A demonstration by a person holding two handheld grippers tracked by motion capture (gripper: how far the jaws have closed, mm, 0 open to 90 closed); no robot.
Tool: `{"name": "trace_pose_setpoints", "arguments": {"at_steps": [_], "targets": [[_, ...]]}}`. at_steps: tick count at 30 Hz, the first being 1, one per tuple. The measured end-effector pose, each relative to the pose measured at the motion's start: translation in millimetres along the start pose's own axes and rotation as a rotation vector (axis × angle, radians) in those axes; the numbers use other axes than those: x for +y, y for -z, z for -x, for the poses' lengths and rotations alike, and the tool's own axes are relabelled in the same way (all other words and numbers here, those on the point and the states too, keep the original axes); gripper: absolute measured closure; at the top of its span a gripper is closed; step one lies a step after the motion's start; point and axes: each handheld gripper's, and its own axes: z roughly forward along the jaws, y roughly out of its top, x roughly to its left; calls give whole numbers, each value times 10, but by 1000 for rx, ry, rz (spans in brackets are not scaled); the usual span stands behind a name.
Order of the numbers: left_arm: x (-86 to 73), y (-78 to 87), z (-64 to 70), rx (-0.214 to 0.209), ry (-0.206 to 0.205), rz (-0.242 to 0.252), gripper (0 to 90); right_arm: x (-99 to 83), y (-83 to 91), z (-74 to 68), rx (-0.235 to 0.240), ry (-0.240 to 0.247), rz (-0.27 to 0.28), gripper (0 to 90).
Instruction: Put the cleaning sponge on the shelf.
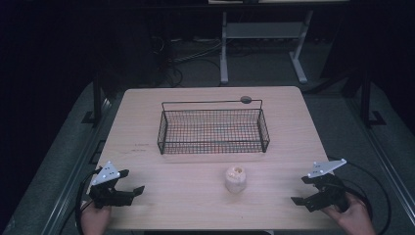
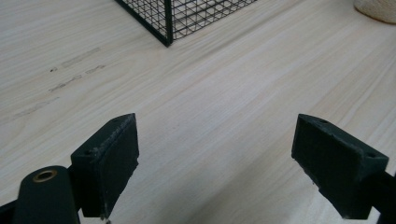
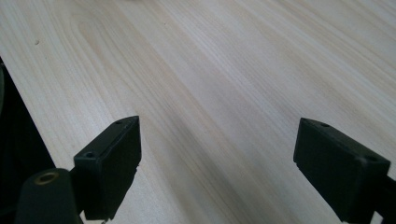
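Pale wood counter (image 1: pixel 147 166) carries a cream lump (image 1: pixel 235 179) just in front of the wire basket (image 1: pixel 213 131), between both grippers. Left gripper (image 1: pixel 131 188) and right gripper (image 1: pixel 299 195) rest at the near corners, fingers apart and empty; the right seems slightly nearer.

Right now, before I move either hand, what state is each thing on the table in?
left gripper: jaws wide open, holding nothing, low over the near left corner.
right gripper: jaws wide open, holding nothing, low over the near right corner.
wire basket: upright, empty, handle raised along the far side.
pale round object: resting on the table in front of the basket, touched by neither gripper.
table: faint marks at left.
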Motion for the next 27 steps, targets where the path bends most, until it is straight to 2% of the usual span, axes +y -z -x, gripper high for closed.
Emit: {"name": "trace_pose_setpoints", "arguments": {"at_steps": [14, 27], "targets": [[15, -9, 15, 3, -3, -3, 137, 76, -36, -22, 19, 21, -33, 146], [15, 3, 11, 2, -9, 5, 137, 268, -78, -139, 31, 80, -57, 147]]}}
